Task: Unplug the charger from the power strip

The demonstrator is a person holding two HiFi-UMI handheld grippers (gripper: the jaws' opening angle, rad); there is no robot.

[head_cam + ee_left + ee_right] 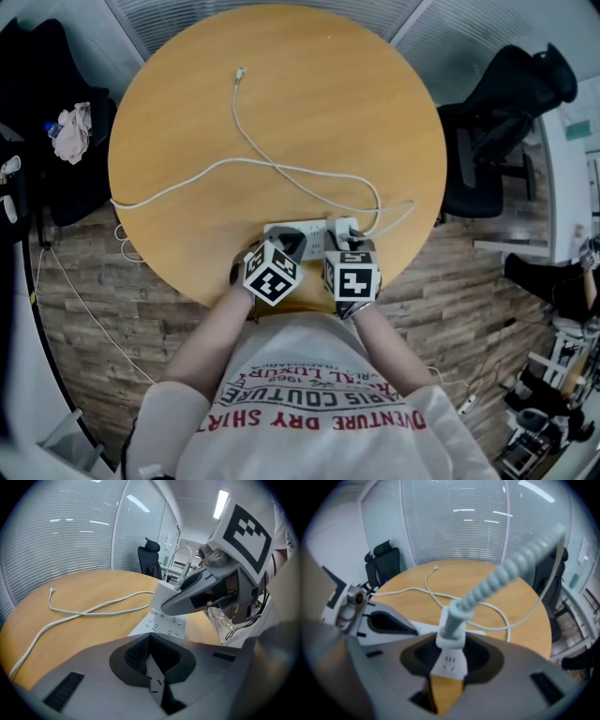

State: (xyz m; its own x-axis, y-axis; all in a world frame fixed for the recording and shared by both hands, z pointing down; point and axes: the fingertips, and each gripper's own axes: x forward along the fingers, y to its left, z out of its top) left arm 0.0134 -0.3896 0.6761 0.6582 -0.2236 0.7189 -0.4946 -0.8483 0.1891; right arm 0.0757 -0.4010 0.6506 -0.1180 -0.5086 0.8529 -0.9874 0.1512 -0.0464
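Wood, pale and round, makes up the table (309, 103), which stands on a plank floor (84, 281) in an office walled with glass and blinds (56, 541). A black chair (506, 122) is set at the right and another (37, 103) at the left. A white cable (253, 141) is looped across the tabletop, its free plug lying near the far side.

The strip (317, 242) is laid flat at the near edge, its long axis running left to right along that edge. The charger (341, 228) is seated upright at its right end, and its ribbed cable stem is pointed up and away from the person.

The left gripper (152, 667) is clamped on the left part of the strip, whose white face is seen wedged between the jaws. The right gripper (450, 653) is closed on the charger, with the socket face just below it.
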